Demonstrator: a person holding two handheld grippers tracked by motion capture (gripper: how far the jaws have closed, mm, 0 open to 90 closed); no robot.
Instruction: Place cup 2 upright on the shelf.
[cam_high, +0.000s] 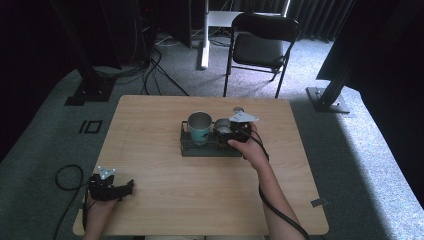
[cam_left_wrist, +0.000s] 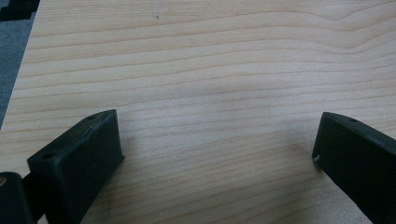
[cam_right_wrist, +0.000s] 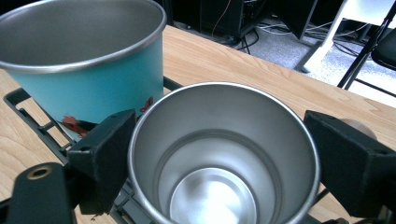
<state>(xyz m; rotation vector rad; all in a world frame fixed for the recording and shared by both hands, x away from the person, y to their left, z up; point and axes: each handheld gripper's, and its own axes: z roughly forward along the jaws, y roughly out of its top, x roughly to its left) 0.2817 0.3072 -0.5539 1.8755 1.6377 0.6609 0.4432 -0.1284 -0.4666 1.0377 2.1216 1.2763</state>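
A: What's at the left of the bench?

B: The left hand-held gripper sits near the front-left corner, held low over the wood. In the left gripper view its jaws are spread wide with only bare wood grain between them.

A: And toward the middle?

B: A dark wire rack lies on the bench. A teal cup with a metal rim stands upright in its left part, and a plain steel cup stands just beside it, to the right.

A: Where's the other one?

B: The right hand-held gripper is at the steel cup. In the right gripper view its jaws flank the cup's rim on either side, the left jaw touching it; whether the right jaw presses on it I cannot tell. The teal cup stands behind, nearly touching.
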